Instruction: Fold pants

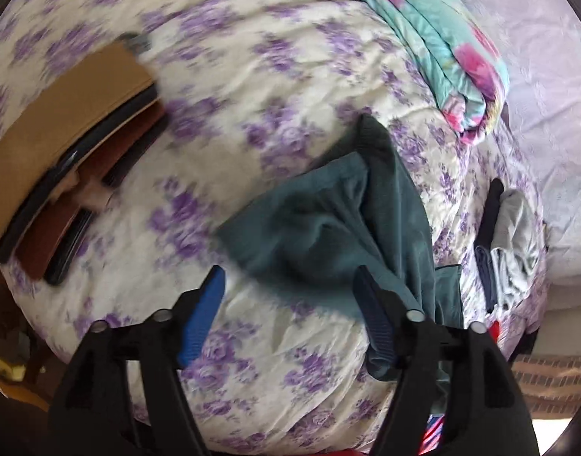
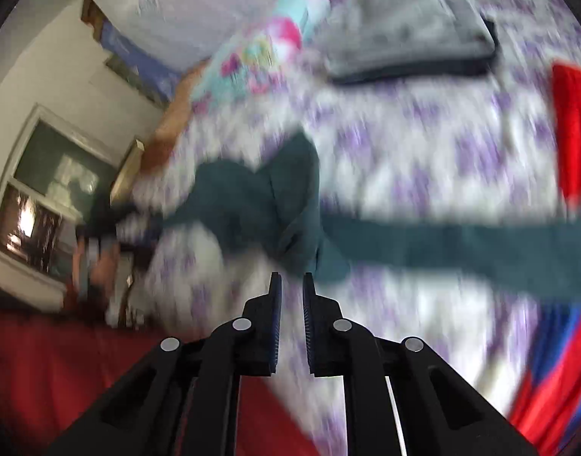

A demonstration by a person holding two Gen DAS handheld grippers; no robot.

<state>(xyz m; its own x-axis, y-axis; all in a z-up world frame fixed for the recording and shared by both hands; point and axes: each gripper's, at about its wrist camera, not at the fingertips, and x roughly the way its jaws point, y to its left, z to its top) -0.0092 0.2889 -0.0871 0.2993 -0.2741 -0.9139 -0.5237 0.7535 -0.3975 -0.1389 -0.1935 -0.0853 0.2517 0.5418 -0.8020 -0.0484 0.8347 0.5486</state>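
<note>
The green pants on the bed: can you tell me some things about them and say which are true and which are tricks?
1. The green pants lie on a bedspread with purple flowers. True.
2. The left gripper is squeezing the pants. False: it is open, holding nothing.
3. The pants are folded into a tidy square. False: they lie crumpled.
4. The right gripper has nothing between its fingers. True.

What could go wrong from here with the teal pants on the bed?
1. The teal pants lie bunched, one leg overlapping the other, so creases may get folded in.
2. The left gripper stands open with fabric draped against one finger; lifting away could drag it.
3. The right gripper is nearly shut on nothing, just short of the pants.
</note>
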